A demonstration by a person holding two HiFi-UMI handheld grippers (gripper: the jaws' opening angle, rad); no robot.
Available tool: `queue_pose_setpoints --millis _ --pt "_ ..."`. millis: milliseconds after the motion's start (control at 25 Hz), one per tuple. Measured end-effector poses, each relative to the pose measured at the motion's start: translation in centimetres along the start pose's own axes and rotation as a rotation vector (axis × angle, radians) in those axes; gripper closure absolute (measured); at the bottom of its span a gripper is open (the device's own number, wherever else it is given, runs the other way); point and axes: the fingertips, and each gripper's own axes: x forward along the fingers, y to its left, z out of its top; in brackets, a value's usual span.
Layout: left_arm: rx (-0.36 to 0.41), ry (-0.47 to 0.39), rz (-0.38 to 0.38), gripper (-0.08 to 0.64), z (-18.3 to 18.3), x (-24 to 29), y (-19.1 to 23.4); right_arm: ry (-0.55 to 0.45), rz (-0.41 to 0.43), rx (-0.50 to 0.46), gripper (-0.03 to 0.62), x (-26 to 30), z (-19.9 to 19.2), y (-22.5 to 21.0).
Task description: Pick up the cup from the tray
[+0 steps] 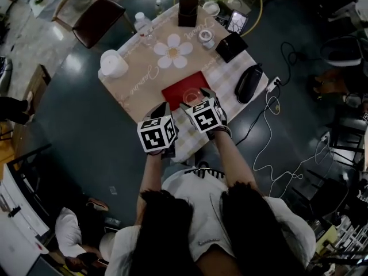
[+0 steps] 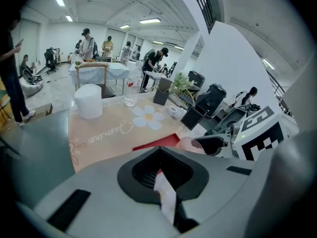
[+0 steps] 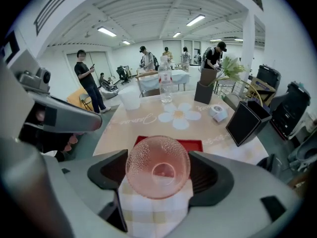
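Note:
A pink dimpled glass cup [image 3: 157, 166] sits between the jaws of my right gripper [image 3: 157, 175], and both pads touch its sides. Its bottom faces the camera, and it hangs over the checked cloth at the table's near edge. Just behind it lies the red tray [image 3: 195, 145]. In the left gripper view the cup [image 2: 190, 144] shows pink beside the tray [image 2: 158, 143]. My left gripper [image 2: 161, 170] is shut with nothing in it, close to the left of the right gripper [image 1: 198, 95]. In the head view both hover at the near edge of the tray [image 1: 183, 86].
On the flower-print table stand a white cylinder [image 1: 113, 63], a water bottle [image 1: 142, 23], a tall black box [image 1: 188, 10], a tape roll [image 1: 205, 37], a black stand [image 1: 231, 46] and a black pouch [image 1: 248, 82]. Cables [image 1: 270, 148] trail on the floor. Chairs and several people are further off.

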Motion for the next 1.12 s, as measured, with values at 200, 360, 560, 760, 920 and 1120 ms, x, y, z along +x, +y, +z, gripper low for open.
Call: queue_pose_setpoints --millis 200,360,560,760,920,1120 --pt "0.049 0.010 -0.046 0.555 -0.3 0.7 -2.7 -0.001 -0.036 0.049 0.203 -1.7 -2.4 -1.9" --pt "0.083 0.016 -0.078 0.555 -0.8 1.0 -4.6 0.003 -0.065 0.108 0.202 -3.0 -4.3 -3.0" --pt "0.111 0.027 -0.090 0.555 -1.4 1.0 -5.7 0.015 -0.094 0.116 0.202 -3.9 -6.0 -4.0" --pt "0.146 0.045 -0.089 0.555 -1.9 0.8 -5.8 0.029 -0.113 0.123 0.202 -4.2 -7.6 -4.5" --pt "0.131 0.055 -0.072 0.555 -2.3 0.6 -5.0 0.047 -0.112 0.133 0.202 -3.9 -8.6 -4.5" --pt "0.124 0.061 -0.063 0.555 -2.6 0.7 -4.8 0.052 -0.110 0.146 0.202 -3.7 -9.3 -4.4"
